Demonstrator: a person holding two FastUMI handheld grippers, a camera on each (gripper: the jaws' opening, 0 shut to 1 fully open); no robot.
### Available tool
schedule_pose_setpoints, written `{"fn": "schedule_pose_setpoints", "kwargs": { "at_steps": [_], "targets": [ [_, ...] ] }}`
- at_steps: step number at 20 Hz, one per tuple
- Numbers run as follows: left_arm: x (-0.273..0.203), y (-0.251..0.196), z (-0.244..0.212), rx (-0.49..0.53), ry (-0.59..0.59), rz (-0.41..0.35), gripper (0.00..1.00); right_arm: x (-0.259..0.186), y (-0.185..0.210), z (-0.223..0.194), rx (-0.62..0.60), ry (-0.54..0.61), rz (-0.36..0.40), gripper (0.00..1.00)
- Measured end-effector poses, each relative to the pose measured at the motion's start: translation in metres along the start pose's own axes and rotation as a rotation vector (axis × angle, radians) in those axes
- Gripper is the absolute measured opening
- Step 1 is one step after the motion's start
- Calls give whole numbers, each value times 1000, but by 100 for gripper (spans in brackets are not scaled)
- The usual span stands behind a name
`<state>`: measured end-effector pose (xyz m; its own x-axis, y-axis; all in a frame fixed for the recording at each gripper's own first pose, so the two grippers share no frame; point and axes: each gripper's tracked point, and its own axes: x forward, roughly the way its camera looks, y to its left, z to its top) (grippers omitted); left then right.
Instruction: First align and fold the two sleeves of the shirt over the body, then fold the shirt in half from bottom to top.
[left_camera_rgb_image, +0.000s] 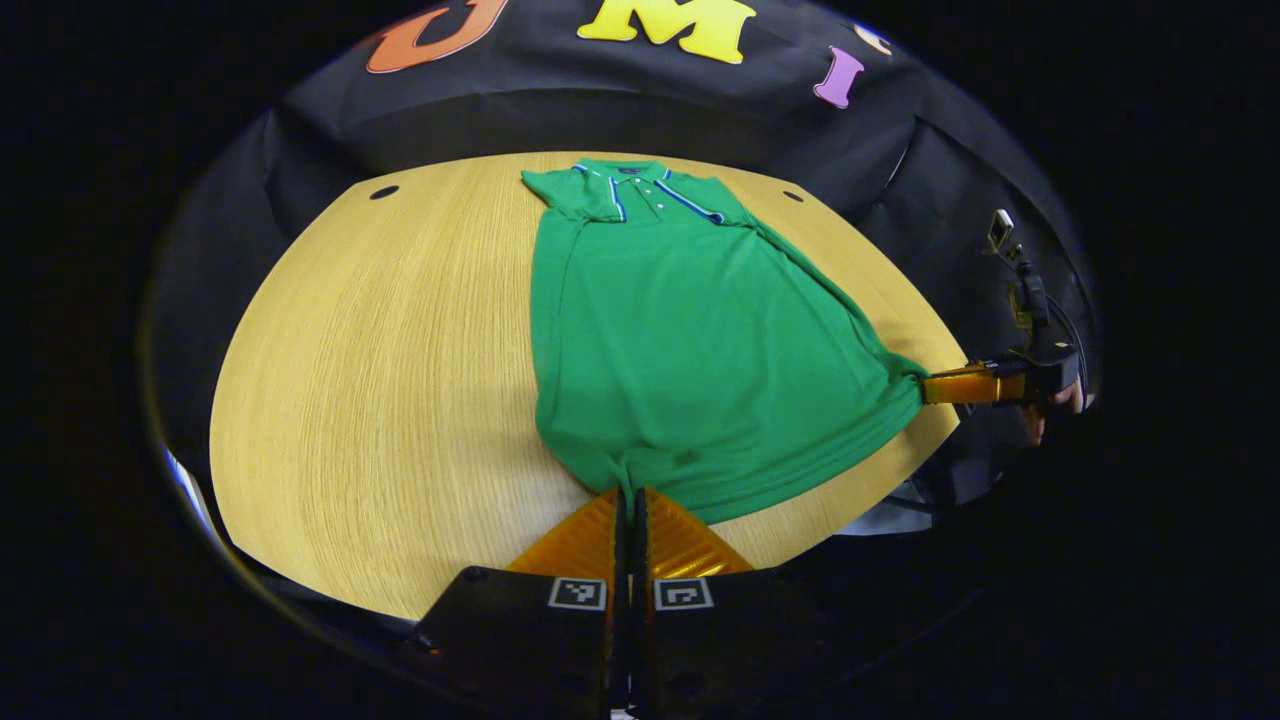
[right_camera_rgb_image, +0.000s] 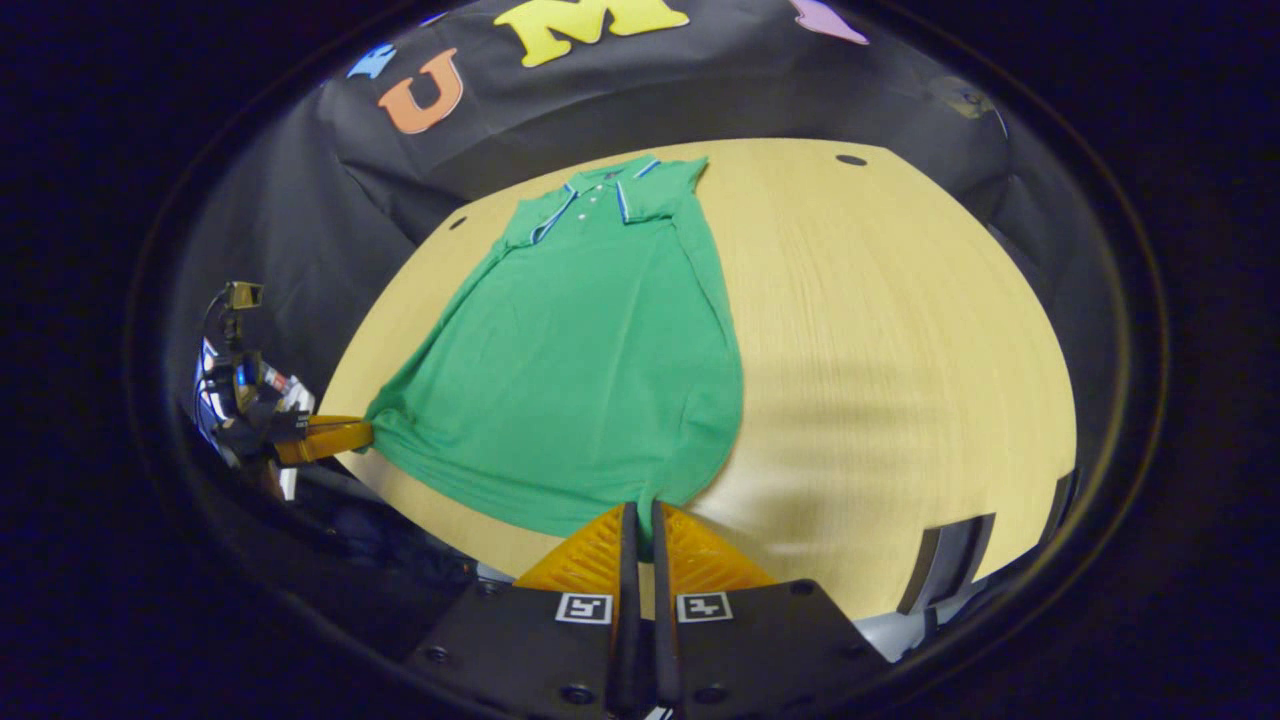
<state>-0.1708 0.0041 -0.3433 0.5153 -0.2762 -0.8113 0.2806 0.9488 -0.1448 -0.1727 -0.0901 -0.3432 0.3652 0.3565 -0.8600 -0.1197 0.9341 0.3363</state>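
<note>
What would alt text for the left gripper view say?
The left gripper is shut on the hem of a green polo shirt lying flat on a wooden table, collar far away. The right gripper pinches the opposite hem corner.

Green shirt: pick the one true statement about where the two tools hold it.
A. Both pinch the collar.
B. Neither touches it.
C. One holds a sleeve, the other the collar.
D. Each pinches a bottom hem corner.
D: the left tool and the right tool are each closed on a hem corner of the green shirt, with the collar at the table's far side.
</note>
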Motion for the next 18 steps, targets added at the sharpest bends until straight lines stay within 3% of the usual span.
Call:
{"fn": "schedule_pose_setpoints", "kwargs": {
  "at_steps": [12, 18],
  "targets": [
    [-4, 7, 109, 44, -156, -7, 4, -14, -2, 99, 87, -133, 51, 12],
    [-8, 18, 169, 41, -221, 11, 4, -20, 11, 171, 38, -219, 75, 9]
  ]
}}
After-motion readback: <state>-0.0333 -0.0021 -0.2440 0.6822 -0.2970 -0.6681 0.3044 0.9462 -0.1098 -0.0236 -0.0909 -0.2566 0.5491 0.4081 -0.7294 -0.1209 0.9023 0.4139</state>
